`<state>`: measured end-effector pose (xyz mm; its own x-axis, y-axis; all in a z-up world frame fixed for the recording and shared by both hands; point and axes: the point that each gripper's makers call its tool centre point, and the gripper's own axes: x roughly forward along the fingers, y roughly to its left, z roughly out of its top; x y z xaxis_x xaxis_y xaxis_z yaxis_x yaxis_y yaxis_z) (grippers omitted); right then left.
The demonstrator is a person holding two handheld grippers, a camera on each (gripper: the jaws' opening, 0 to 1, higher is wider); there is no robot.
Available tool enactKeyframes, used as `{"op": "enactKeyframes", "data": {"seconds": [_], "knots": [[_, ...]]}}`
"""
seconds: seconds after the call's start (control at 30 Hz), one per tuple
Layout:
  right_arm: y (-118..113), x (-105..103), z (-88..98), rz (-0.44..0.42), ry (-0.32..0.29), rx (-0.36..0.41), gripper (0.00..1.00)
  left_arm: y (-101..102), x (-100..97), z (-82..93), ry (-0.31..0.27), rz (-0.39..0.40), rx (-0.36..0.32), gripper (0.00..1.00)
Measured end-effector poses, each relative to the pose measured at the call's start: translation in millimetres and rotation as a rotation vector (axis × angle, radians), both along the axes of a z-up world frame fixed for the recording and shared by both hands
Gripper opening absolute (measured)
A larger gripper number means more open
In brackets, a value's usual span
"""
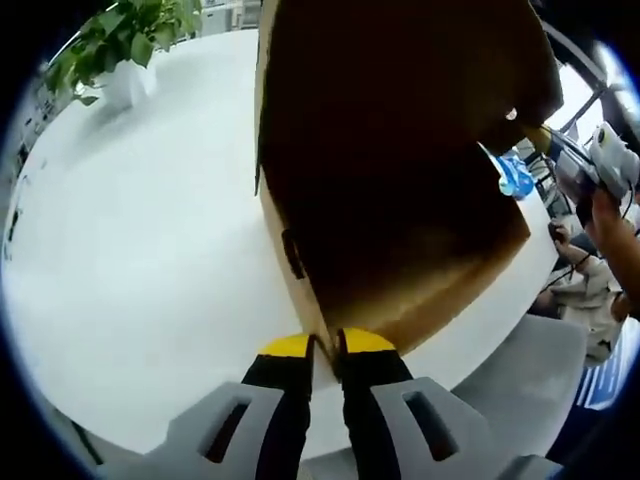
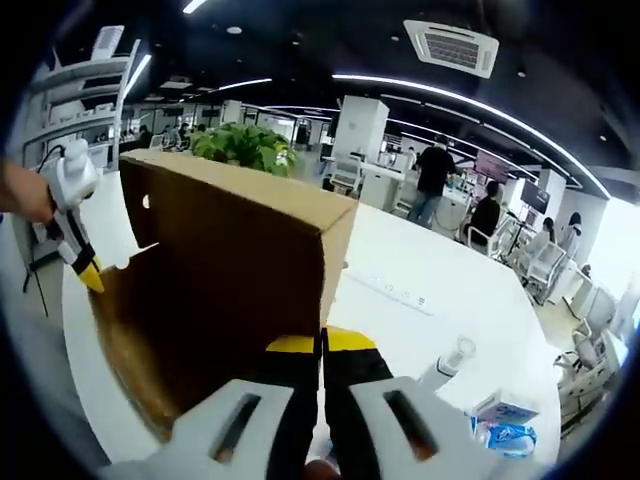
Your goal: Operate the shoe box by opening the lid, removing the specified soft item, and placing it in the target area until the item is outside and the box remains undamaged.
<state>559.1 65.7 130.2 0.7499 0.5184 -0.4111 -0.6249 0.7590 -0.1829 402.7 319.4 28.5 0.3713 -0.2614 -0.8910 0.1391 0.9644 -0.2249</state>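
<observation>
A brown cardboard shoe box (image 1: 400, 150) is held between both grippers above the white table (image 1: 130, 250), its open, shadowed inside turned toward the left gripper view. My left gripper (image 1: 327, 345) is shut on the near corner of the box wall, yellow tips on either side of the cardboard. The right gripper (image 1: 540, 135) grips the far corner. In the right gripper view, my right gripper (image 2: 322, 343) is shut on the edge of the box (image 2: 230, 270), and the left gripper (image 2: 90, 277) pinches the opposite edge. No soft item can be made out in the dark inside.
A potted plant (image 1: 120, 40) stands at the table's far side, behind the box (image 2: 245, 145). A clear bottle (image 2: 450, 362) and a blue packet (image 2: 505, 425) lie near the right gripper. A power strip (image 2: 395, 292) lies on the table (image 2: 440, 290). A seated person (image 1: 590, 290) is beyond the table edge.
</observation>
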Motion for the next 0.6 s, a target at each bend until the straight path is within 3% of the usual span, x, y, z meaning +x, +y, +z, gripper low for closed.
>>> {"op": "enactKeyframes", "data": {"seconds": [0.6], "knots": [[-7,-18,-23.0,-0.043,0.042,-0.035,0.00,4,5.7,0.5,-0.102,-0.029,-0.048,0.10]]}}
